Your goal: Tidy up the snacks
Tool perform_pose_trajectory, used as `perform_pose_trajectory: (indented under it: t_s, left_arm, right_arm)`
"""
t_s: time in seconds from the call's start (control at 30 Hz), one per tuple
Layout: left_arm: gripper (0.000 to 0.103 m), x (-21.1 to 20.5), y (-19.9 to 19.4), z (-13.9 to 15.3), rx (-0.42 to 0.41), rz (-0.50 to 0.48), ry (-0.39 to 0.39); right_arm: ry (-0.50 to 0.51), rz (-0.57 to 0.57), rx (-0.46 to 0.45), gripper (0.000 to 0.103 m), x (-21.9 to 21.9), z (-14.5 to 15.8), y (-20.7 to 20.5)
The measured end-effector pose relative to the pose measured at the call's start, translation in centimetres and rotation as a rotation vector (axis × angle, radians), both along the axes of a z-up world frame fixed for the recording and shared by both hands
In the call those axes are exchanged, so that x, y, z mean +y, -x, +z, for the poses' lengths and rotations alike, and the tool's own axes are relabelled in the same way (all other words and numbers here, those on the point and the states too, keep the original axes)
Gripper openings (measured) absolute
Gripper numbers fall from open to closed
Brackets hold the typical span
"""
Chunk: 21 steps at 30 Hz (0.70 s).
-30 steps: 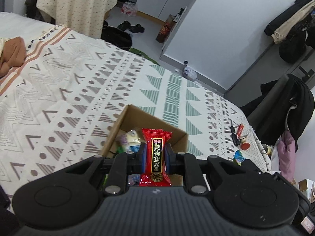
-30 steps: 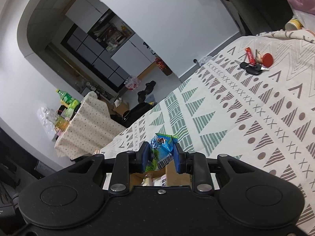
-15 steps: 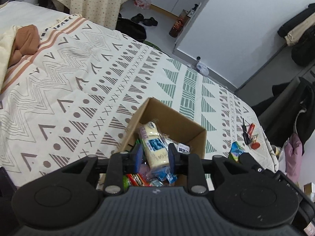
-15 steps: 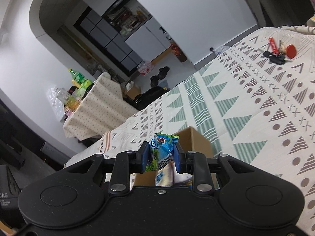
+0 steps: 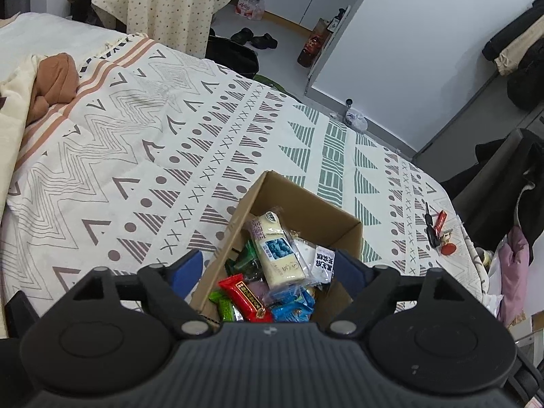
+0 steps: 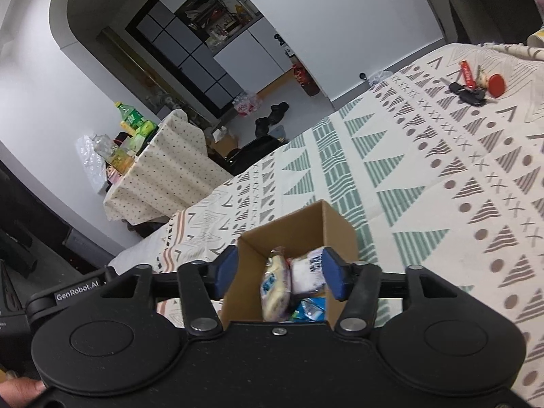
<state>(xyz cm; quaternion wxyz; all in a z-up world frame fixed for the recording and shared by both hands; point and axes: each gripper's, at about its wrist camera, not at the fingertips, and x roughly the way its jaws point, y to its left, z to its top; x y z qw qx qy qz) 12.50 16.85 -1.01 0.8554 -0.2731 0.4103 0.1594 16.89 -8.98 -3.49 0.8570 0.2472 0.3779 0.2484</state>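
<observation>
Both my grippers, left (image 5: pixel 268 272) and right (image 6: pixel 278 273), spread empty over the snack-filled box (image 5: pixel 307 209), probably not touching it.

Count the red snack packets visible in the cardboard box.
1: a red packet at the near edge of the cardboard box, beside green wrappers. Others may lie buried underneath.

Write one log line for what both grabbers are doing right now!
left gripper: open, empty | right gripper: open, empty | both above cardboard box | red snack and blue snack in box
</observation>
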Motion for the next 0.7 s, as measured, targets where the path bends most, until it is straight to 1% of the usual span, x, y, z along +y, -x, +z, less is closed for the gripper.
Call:
perform_pose_trajectory:
  t_s: [0.07,0.1,0.13,0.2,0.33,0.4,0.5,0.57,0.7]
  left_arm:
    - [0.085,-0.5,0.2,0.0,0.0,-0.009,-0.006]
    - [0.085,-0.7,0.3,0.1,0.003,-0.013,-0.009]
    - [0.086,-0.9,0.4,0.1,0.004,-0.018,-0.013]
    - [0.086,-1.5,0.6,0.2,0.005,-0.028,-0.02]
    - [0.087,-2.7,1.0,0.6,0.009,-0.062,-0.036]
    - [0.087,-3.5,1.3,0.7,0.014,-0.078,-0.05]
    - [0.088,-4.5,1.8,0.9,0.017,-0.091,-0.052]
    - [0.091,-5.1,2.2,0.9,0.017,-0.102,-0.056]
    - [0.093,-6.5,3.1,1.2,0.012,-0.125,-0.084]
  right_arm:
    - [0.01,-0.008,0.0,0.064,-0.7,0.1,0.4]
    - [0.014,-0.011,-0.002,0.068,-1.0,0.2,0.6]
    - [0.019,-0.013,-0.003,0.071,-1.2,0.2,0.7]
    - [0.034,-0.021,-0.007,0.081,-1.8,0.5,1.0]
    - [0.056,-0.033,-0.016,0.088,-3.2,0.9,1.9]
    - [0.083,-0.038,-0.025,0.095,-3.8,1.2,2.3]
    - [0.115,-0.048,-0.038,0.097,-4.8,1.6,3.3]
    - [0.129,-0.059,-0.041,0.098,-5.5,1.7,3.9]
    - [0.148,-0.071,-0.041,0.099,-6.9,1.8,5.0]
